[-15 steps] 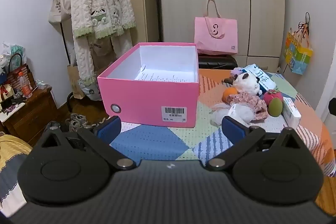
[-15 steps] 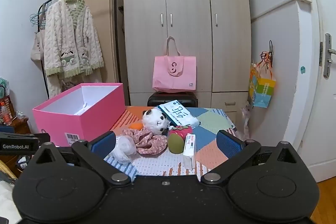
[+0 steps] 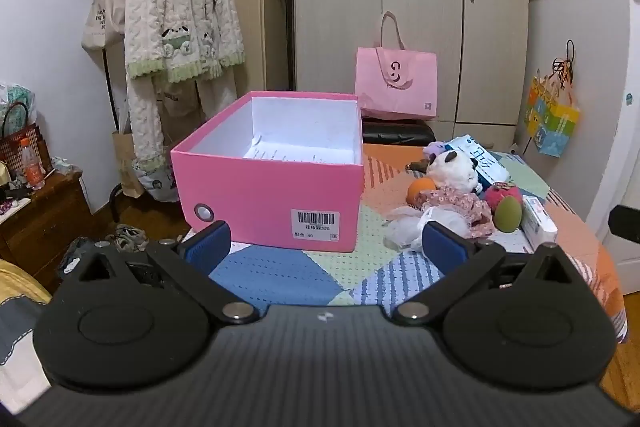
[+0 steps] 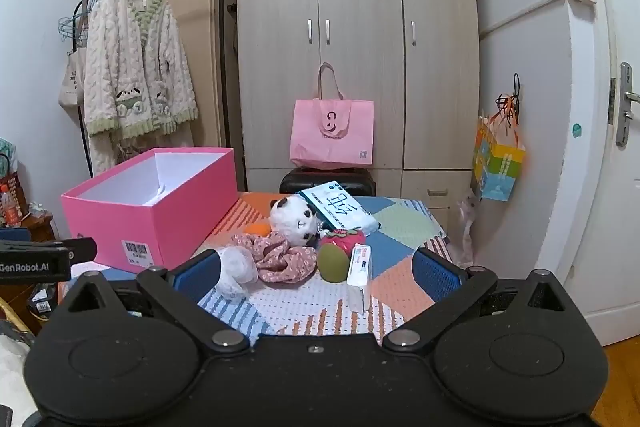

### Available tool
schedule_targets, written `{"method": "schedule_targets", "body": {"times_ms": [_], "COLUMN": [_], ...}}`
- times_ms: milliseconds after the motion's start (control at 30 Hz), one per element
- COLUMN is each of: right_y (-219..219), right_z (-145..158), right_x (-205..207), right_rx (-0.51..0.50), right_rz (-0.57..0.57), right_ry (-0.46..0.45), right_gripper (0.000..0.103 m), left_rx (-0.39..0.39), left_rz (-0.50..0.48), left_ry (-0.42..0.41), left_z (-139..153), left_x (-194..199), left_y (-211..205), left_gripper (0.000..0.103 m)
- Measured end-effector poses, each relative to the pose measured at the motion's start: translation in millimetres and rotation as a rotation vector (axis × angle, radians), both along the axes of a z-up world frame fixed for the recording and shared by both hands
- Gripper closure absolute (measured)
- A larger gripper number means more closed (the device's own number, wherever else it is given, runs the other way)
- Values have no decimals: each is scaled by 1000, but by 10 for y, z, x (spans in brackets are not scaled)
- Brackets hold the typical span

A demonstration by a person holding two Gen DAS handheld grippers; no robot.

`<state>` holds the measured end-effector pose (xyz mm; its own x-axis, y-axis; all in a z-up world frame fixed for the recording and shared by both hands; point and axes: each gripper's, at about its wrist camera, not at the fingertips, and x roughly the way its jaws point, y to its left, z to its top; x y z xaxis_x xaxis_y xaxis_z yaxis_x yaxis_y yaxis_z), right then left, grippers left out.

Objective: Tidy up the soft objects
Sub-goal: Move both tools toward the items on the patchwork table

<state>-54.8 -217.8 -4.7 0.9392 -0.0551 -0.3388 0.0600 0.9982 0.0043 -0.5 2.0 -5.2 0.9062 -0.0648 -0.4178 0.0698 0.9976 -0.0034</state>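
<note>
**Pink box open, soft toys heaped beside it**

Left wrist view: the left gripper is released, nothing between its pads. Ahead, the pink box sits lidless on the patchwork worktop, holding only a paper sheet.

Right wrist view: the right gripper is released too. The panda plush lies right of the box, near a floral cloth, a white bag and a strawberry toy
</note>
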Motion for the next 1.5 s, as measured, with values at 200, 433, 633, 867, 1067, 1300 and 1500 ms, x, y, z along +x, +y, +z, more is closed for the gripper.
{"method": "schedule_targets", "body": {"times_ms": [200, 433, 633, 867, 1067, 1300, 1500], "right_y": [-28, -56, -43, -53, -47, -37, -38], "right_z": [-26, -38, -51, -57, -65, -96, -121], "right_x": [10, 27, 15, 8, 47, 66, 70], "right_rx": [-1, 2, 3, 3, 3, 0, -12], "right_rz": [-3, -6, -14, -21, -27, -27, -30], "right_ry": [14, 19, 21, 28, 37, 43, 45], "right_gripper": [0, 0, 0, 0, 0, 0, 0], "left_rx": [-13, -2, -5, -2, 5, 10, 16], "left_rz": [-18, -34, -38, -31, -29, -32, -31], "left_ry": [-8, -32, -33, -23, -19, -10, -16], "left_z": [-42, -55, -64, -76, -93, -117, -114], "left_x": [-24, -44, -58, -42, -29, -24, -28], "left_y": [21, -9, -11, -6, -14, -9, -11], "left_gripper": [0, 0, 0, 0, 0, 0, 0]}}
